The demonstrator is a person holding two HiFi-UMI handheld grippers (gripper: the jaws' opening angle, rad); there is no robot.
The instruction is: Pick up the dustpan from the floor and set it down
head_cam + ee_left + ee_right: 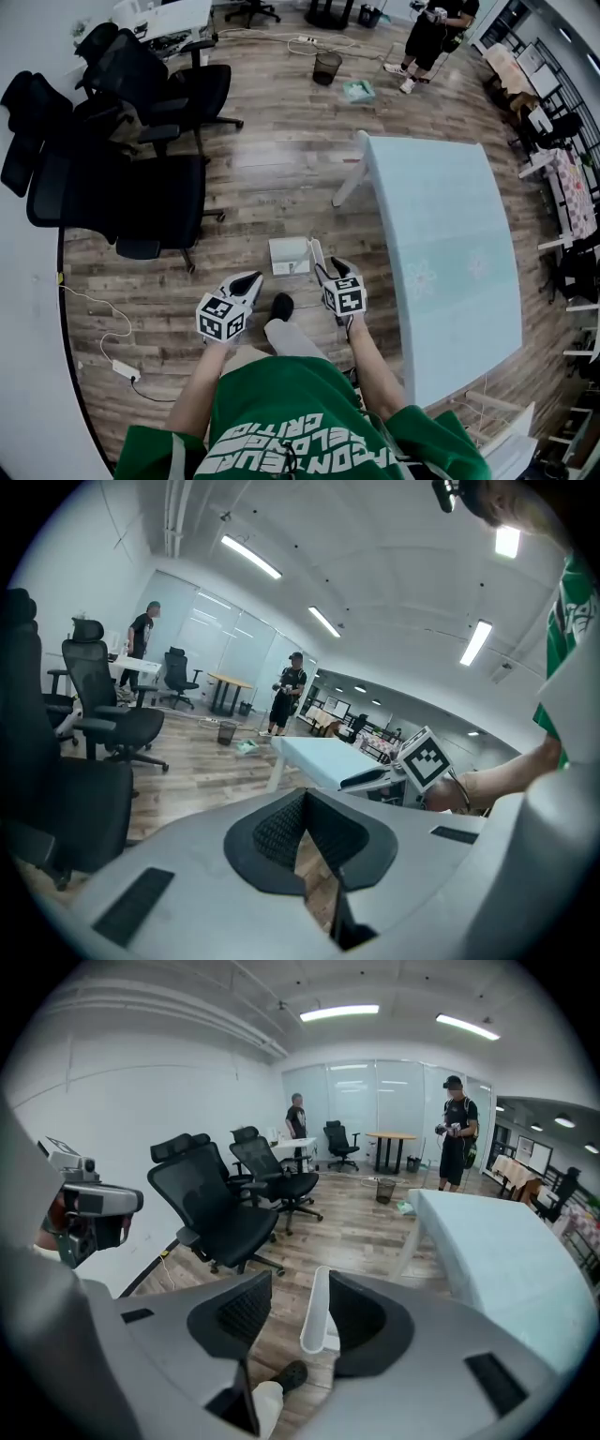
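Note:
The white dustpan [287, 255] lies on the wooden floor beside the table leg, its long handle [316, 255] standing upright. My right gripper [330, 269] is at that handle. In the right gripper view the handle [317, 1321] stands between the open jaws of the right gripper [300, 1302], close against the right pad, with a gap to the left pad. My left gripper [251, 278] hovers just left of the pan. In the left gripper view the tips of the left gripper [305, 799] meet with nothing between them.
A pale blue table [450, 253] stands right of the pan. Black office chairs [141, 187] crowd the left. The wearer's shoe [280, 305] is just behind the pan. A cable with an adapter [124, 367] lies at the left wall. Farther off are a bin [326, 66] and a standing person [431, 37].

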